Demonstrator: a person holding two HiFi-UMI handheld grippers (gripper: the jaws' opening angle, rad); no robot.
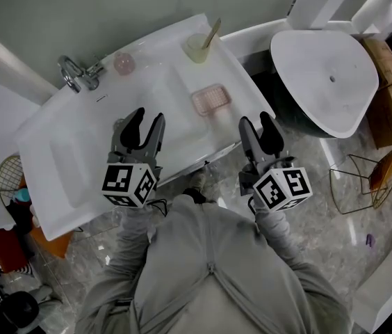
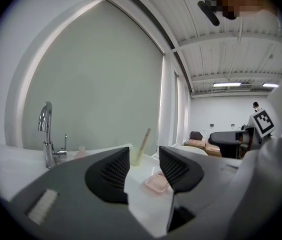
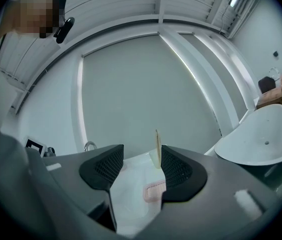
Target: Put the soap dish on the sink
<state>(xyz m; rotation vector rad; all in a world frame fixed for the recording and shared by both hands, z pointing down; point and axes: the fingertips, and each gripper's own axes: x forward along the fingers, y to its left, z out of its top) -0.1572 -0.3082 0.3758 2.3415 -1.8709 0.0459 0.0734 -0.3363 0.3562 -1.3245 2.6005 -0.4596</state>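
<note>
The pink soap dish (image 1: pixel 210 99) lies flat on the white sink (image 1: pixel 78 138), on its right part close to the front edge. It is also ahead of the jaws in the left gripper view, soap dish (image 2: pixel 157 184), and in the right gripper view, soap dish (image 3: pixel 154 190). My left gripper (image 1: pixel 146 120) hovers over the sink's front edge, left of the dish, open with nothing between its jaws (image 2: pixel 143 166). My right gripper (image 1: pixel 257 122) is just off the sink's right front corner, short of the dish, open and empty (image 3: pixel 142 169).
A chrome faucet (image 1: pixel 74 74) stands at the sink's back left, a small pink bottle (image 1: pixel 124 62) beside it. A cup with a toothbrush (image 1: pixel 199 46) is at the back right. A white bathtub (image 1: pixel 328 82), cardboard boxes (image 1: pixel 390 96) and a wire basket (image 1: pixel 363 179) stand to the right.
</note>
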